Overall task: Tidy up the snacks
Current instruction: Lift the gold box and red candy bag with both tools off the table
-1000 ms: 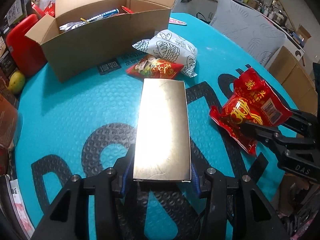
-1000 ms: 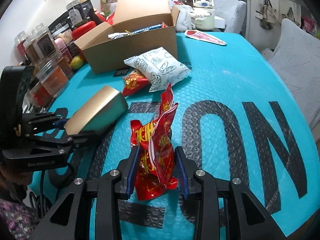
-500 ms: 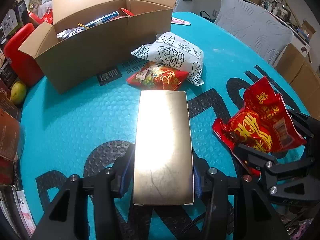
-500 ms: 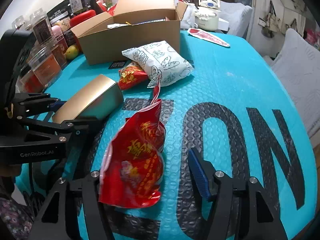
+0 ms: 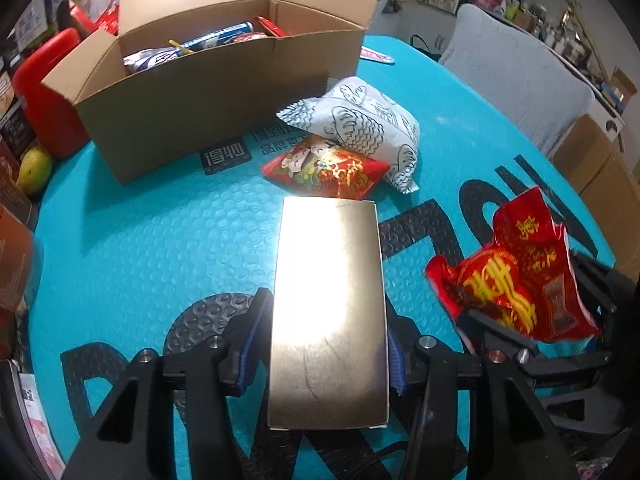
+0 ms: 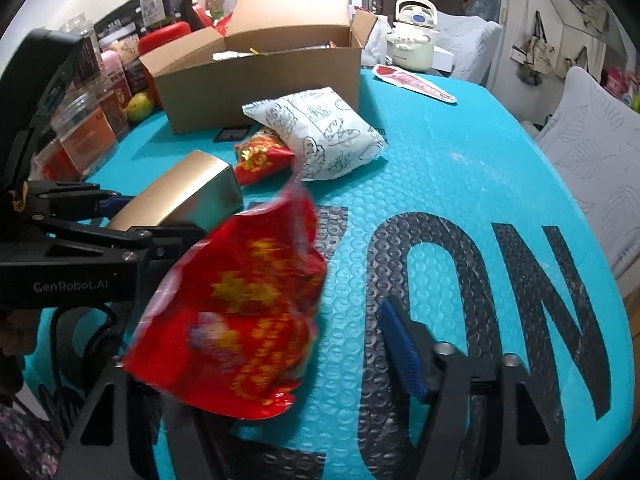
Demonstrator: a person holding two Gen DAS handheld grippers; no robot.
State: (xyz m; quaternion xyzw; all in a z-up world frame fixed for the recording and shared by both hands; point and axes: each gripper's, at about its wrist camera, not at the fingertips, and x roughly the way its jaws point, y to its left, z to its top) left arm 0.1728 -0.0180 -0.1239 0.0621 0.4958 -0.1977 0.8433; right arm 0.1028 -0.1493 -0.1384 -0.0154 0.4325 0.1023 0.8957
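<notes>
I hold the gold box point(image 5: 330, 300) clamped in my left gripper point(image 5: 328, 352), while my right gripper point(image 6: 260, 340), its jaws just closing, stands loose about the red packet point(image 6: 232, 320), which needs pinching before both go ahead to the carton point(image 5: 224, 92).

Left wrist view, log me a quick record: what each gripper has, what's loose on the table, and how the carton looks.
left gripper: jaws shut on gold box
right gripper: jaws just closing, red bag between them, one pad clear of it
loose on table: white bag and red packet, side by side in front of the carton
carton: flaps open, snacks already inside
</notes>
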